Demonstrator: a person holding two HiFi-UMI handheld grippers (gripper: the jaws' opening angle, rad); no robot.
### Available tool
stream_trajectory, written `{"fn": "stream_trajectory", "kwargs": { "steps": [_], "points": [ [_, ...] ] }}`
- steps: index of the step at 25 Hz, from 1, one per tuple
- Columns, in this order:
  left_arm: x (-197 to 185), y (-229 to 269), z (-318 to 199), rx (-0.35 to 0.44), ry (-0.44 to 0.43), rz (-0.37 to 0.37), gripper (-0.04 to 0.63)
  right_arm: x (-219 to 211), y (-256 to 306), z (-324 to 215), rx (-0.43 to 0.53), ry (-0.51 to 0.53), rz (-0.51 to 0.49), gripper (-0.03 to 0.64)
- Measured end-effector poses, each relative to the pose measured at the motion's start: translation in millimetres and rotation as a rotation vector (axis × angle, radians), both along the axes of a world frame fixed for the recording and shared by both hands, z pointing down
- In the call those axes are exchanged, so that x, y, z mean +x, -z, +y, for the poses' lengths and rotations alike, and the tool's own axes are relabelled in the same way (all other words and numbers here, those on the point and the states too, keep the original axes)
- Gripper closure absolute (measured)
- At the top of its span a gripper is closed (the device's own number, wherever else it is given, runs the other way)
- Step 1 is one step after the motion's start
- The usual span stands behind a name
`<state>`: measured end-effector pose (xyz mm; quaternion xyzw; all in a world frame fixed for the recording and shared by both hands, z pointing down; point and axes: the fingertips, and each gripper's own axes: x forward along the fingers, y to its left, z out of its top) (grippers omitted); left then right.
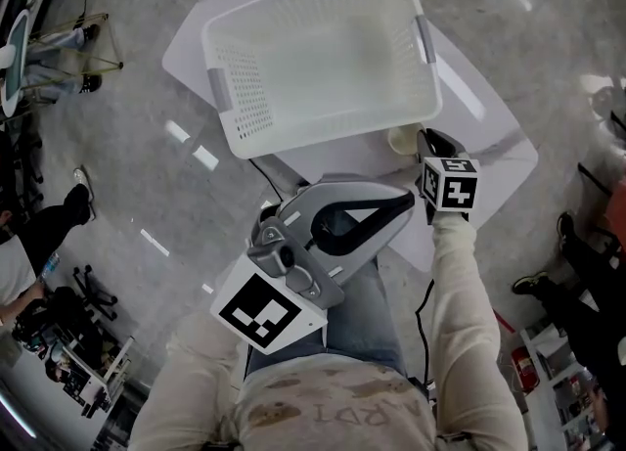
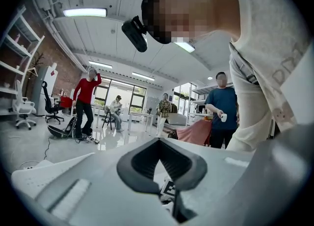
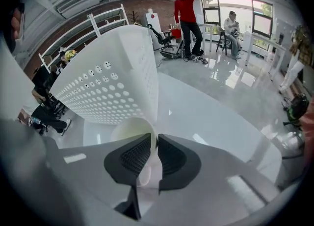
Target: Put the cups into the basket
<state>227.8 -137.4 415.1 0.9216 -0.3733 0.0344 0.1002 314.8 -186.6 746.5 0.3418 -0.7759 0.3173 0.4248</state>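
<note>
My right hand-held gripper (image 3: 152,144) clamped the cup (image 3: 128,128) by its thin rim beside the basket (image 3: 108,87); I judged it light, stiff and slippery.

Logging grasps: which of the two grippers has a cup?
The right gripper: its fingers pinch the white cup beside the basket. The left gripper is shut on nothing.

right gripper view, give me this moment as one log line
right gripper: shut on cup wall, beside basket | left gripper: shut, empty | basket: empty, on table
</note>
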Motion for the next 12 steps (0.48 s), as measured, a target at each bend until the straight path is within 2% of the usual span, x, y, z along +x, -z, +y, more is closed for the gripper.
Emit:
{"fn": "stream_trajectory", "kwargs": {
  "steps": [5, 9, 12],
  "points": [
    [-5.6, -5.6, 0.2, -0.006, 0.003, -0.007, 0.594, -2.6, -10.6, -3.3, -0.022, -0.002, 0.083, 0.540],
    [-10.8, -7.1, 1.2, -0.012, 0.012, -0.002, 0.594, -4.2, -11.8, -5.5, 0.007, 0.027, 0.176, 0.568],
    [-13.7, -7.4, 4.0, -0.015, 0.016, -0.001, 0.594, -3.6, -12.1, -4.3, 0.019, 0.033, 0.192, 0.571]
  ]
}}
